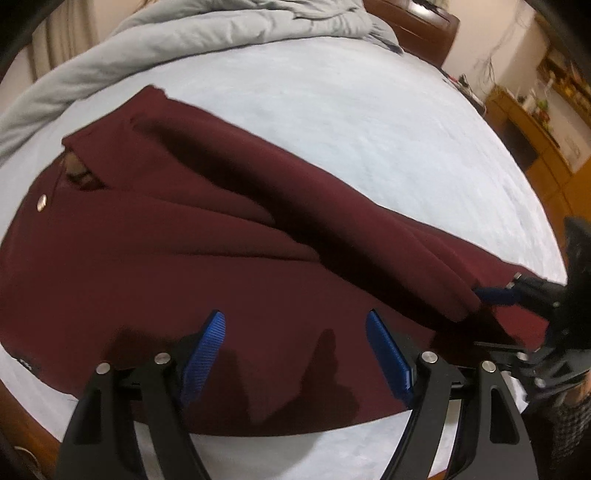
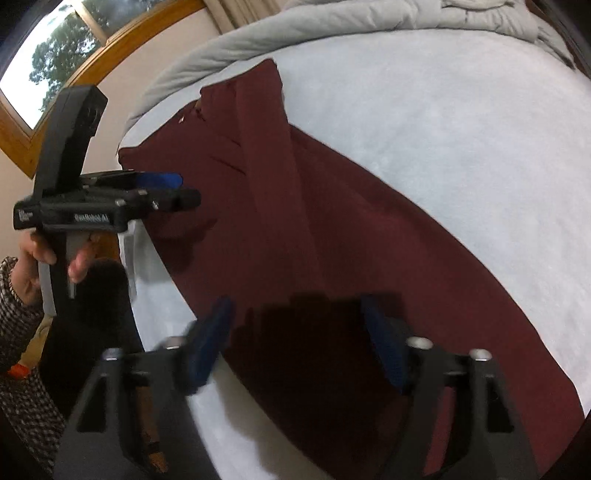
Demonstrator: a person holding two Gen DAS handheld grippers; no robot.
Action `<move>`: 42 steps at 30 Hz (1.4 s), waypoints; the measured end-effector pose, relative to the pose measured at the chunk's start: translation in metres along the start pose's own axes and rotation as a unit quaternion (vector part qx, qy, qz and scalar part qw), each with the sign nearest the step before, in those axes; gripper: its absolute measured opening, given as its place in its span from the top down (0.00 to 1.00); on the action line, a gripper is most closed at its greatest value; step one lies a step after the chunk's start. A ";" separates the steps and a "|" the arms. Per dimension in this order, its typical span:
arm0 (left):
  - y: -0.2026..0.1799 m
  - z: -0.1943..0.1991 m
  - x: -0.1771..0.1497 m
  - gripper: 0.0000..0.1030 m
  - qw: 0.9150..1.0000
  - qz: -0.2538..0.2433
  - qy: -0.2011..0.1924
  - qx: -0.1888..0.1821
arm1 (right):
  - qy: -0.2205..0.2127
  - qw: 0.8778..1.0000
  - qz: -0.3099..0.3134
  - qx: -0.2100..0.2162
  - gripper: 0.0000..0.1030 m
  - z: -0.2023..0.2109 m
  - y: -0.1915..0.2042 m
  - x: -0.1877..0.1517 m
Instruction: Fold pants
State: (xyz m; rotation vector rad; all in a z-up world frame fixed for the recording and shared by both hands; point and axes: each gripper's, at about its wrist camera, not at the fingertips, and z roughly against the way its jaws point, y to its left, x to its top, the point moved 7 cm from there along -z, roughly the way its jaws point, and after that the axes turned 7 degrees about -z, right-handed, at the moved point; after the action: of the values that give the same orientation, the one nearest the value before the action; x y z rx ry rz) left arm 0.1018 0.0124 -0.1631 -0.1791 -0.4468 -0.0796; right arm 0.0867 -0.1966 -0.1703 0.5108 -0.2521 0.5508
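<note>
Maroon pants (image 1: 229, 236) folded lengthwise on pale bedsheet (image 1: 369, 122), w/ button, left gripper (image 1: 295, 354) jaws apart, right gripper (image 2: 295, 347) jaws apart, both empty

A bed (image 1: 369, 122) with a pale blue sheet carries maroon pants (image 1: 184, 240) and, seemingly, a bunched grey quilt (image 1: 207, 29).

Right hand-held gripper (image 2: 295, 343) motion-blurred

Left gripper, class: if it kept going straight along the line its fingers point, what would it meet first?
Most likely the maroon pants lying on the bed sheet. The left gripper is open, nothing is between its pads, and only that fabric lies ahead; how far away is unclear.
</note>
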 end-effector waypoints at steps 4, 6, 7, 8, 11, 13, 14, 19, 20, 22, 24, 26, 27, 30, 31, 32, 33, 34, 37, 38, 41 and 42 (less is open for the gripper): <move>0.023 0.001 -0.002 0.23 1.000 0.022 -0.005 -0.011 | 0.009 1.000 0.002 0.016 0.92 0.005 0.003 -0.003; 0.029 0.004 -0.002 0.23 0.999 0.033 -0.006 -0.019 | -0.008 0.999 0.022 0.027 0.92 0.023 0.018 -0.012; 0.032 0.005 0.000 0.23 0.999 0.039 -0.007 -0.024 | -0.010 0.999 0.033 0.024 0.92 0.027 0.023 -0.015; 0.034 0.008 0.003 0.23 0.998 0.047 -0.009 -0.028 | -0.003 0.999 0.040 0.019 0.92 0.024 0.027 -0.019; 0.040 0.007 0.023 0.23 0.998 0.061 0.000 -0.032 | 0.039 0.999 0.019 0.005 0.92 -0.004 0.013 -0.037; 0.045 0.003 0.039 0.23 0.997 0.071 0.016 -0.029 | 0.037 0.999 -0.005 0.016 0.92 -0.010 0.005 -0.042; 0.048 -0.001 0.048 0.23 0.997 0.074 0.022 -0.031 | 0.033 0.999 -0.014 0.024 0.92 -0.008 0.002 -0.042; 0.072 -0.029 0.107 0.23 0.992 0.086 0.095 0.001 | 0.018 0.998 -0.035 0.040 0.91 -0.003 -0.004 -0.046; 0.078 -0.038 0.115 0.23 0.988 0.091 0.121 0.016 | 0.017 0.998 -0.034 0.040 0.91 -0.002 -0.004 -0.047; 0.085 -0.052 0.130 0.23 0.983 0.099 0.150 0.032 | 0.016 0.998 -0.036 0.045 0.91 -0.001 -0.007 -0.048; 0.093 -0.068 0.138 0.23 0.975 0.104 0.190 0.060 | 0.013 0.998 -0.037 0.051 0.91 0.000 -0.008 -0.052; 0.099 -0.082 0.145 0.23 0.966 0.105 0.220 0.082 | 0.011 0.997 -0.043 0.056 0.91 0.001 -0.011 -0.053; 0.102 -0.091 0.147 0.24 0.961 0.105 0.239 0.096 | 0.009 0.997 -0.044 0.058 0.91 0.000 -0.010 -0.051; 0.105 -0.110 0.150 0.23 0.947 0.109 0.283 0.109 | 0.005 0.997 -0.046 0.065 0.91 0.000 -0.012 -0.050; 0.106 -0.117 0.150 0.21 0.941 0.110 0.301 0.113 | 0.005 0.997 -0.048 0.068 0.91 0.001 -0.012 -0.050; 0.106 -0.121 0.149 0.21 0.936 0.112 0.313 0.117 | 0.004 0.996 -0.051 0.071 0.91 0.002 -0.014 -0.050; 0.108 -0.126 0.148 0.21 0.929 0.115 0.331 0.121 | 0.004 0.996 -0.052 0.073 0.91 0.002 -0.013 -0.048; 0.109 -0.130 0.148 0.19 0.922 0.118 0.349 0.122 | 0.003 0.996 -0.053 0.074 0.91 0.002 -0.013 -0.048; 0.103 -0.139 0.152 0.19 0.905 0.129 0.384 0.129 | 0.001 0.996 -0.053 0.075 0.91 0.005 -0.014 -0.049; 0.106 -0.140 0.151 0.19 0.900 0.139 0.390 0.136 | 0.000 0.996 -0.054 0.076 0.91 0.005 -0.015 -0.049; 0.109 -0.137 0.153 0.44 0.896 0.143 0.387 0.166 | -0.001 0.995 -0.059 0.080 0.91 0.006 -0.018 -0.049; 0.110 -0.134 0.153 0.50 0.896 0.137 0.386 0.170 | -0.002 0.995 -0.061 0.080 0.91 0.006 -0.018 -0.050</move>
State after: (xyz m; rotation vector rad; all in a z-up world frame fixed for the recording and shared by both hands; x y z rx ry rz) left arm 0.3087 0.0895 -0.2326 0.1427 0.3658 0.2037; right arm 0.0550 -0.2344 -0.1898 0.6785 -0.1795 0.4531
